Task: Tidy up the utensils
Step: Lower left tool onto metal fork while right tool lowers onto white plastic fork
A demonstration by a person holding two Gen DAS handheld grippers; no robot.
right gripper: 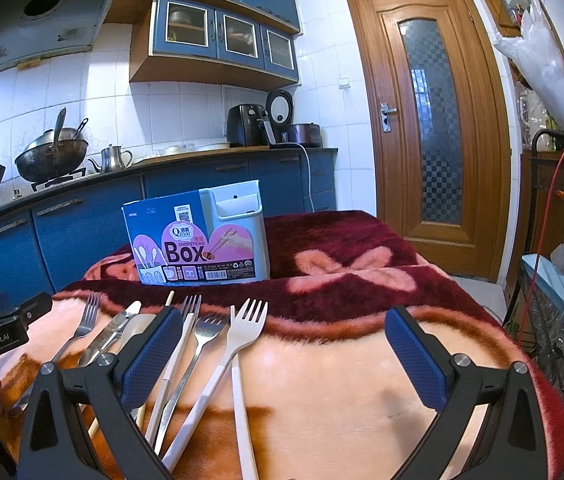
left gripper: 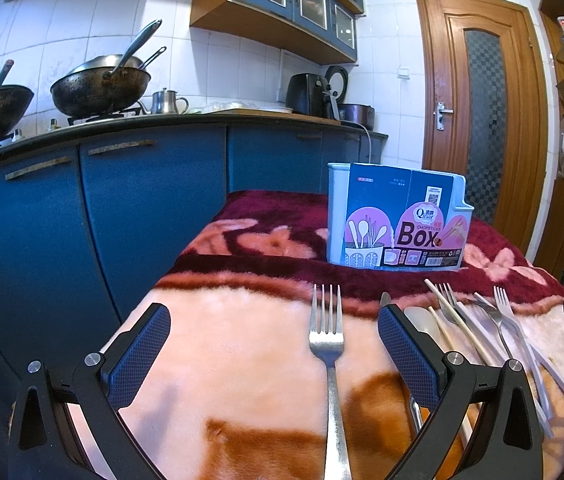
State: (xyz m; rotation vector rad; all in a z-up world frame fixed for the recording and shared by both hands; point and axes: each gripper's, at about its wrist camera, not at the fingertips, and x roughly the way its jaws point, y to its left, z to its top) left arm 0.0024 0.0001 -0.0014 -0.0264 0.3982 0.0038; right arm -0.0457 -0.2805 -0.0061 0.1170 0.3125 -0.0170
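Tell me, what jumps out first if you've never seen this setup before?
Probably the blue-and-pink chopsticks box standing toward the back of the plush red-and-peach blanket, its label reading "Box". In front of it lies a loose row of cutlery: a metal fork lies alone between the open left gripper fingers, and a white fork lies just inside the open right gripper. Behind, two blackened woks sit on the stove.

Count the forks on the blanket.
4: left, a lone metal fork; in the pile, a white-handled fork, a steel fork, a white plastic fork. More may hide behind the right gripper.
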